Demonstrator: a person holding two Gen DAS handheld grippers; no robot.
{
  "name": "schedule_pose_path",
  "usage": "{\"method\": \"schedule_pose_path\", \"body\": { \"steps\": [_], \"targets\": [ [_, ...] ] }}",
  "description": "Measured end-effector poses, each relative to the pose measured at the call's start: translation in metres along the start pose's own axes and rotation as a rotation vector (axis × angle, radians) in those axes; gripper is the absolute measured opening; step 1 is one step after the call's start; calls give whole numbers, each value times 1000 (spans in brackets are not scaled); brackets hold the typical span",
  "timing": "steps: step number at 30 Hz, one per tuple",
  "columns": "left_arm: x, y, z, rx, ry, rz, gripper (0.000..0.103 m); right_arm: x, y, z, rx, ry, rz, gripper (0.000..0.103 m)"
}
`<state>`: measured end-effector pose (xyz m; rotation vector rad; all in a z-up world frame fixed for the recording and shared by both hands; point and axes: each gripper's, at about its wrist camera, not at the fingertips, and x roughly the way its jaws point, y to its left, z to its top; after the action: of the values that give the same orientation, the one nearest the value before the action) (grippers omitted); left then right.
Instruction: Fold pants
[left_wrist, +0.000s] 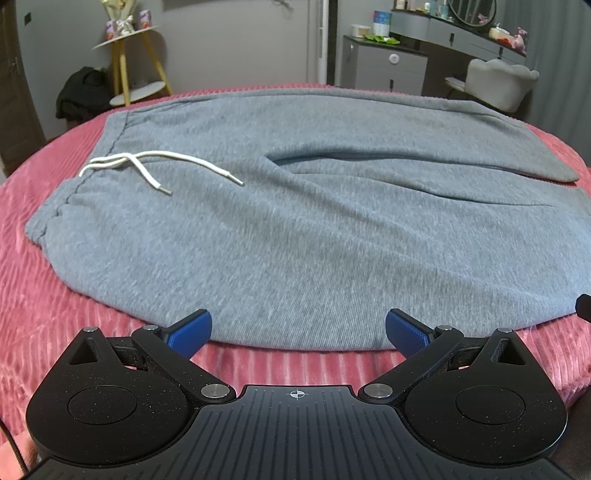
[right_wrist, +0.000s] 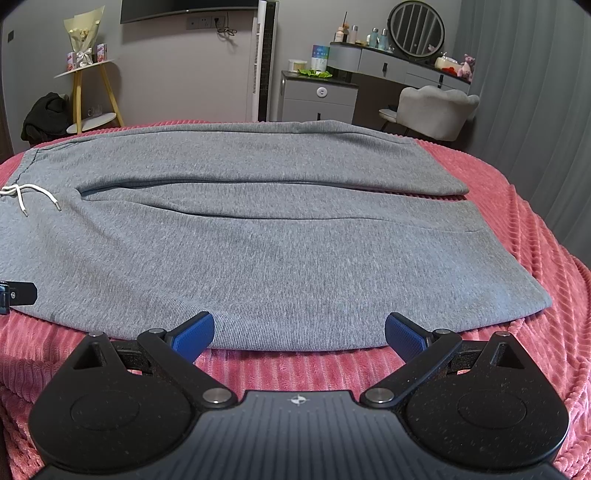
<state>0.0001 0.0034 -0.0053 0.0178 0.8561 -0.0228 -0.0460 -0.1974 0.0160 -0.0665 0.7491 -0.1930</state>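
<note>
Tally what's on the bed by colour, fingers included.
Grey: 1, the pants
White: 1, the drawstring
Pink: 1, the blanket
Blue: 4 fingers, two on the left gripper, two on the right gripper
Total: 7

Both wrist cameras sit low at the bed's (left_wrist: 55, 314) near edge, facing across it. The left views the pants' (left_wrist: 295, 240) waist end, the right the legs; the middle is shared.
</note>
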Motion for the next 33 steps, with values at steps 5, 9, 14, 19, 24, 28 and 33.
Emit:
{"method": "schedule_pose_path", "body": {
  "steps": [5,9,14,19,24,28,33],
  "targets": [
    [1,1,1,-7,6,-1,103,0,0,0,1,-1,1,99],
    [1,1,1,-8,10,-1,103,0,0,0,0,0,0,99],
    [1,1,1,-10,13,-2,103,0,0,0,1,0,0,99],
    [1,1,2,-14,18,-4,103,0,0,0,2,1,1,99],
    [2,2,3,-20,24,-6,103,1,0,0,3,3,2,99],
    [3,2,3,-23,29,-7,103,1,0,1,6,6,3,99],
    [3,3,3,-25,33,-6,103,1,0,1,7,7,4,99]
  ]
}}
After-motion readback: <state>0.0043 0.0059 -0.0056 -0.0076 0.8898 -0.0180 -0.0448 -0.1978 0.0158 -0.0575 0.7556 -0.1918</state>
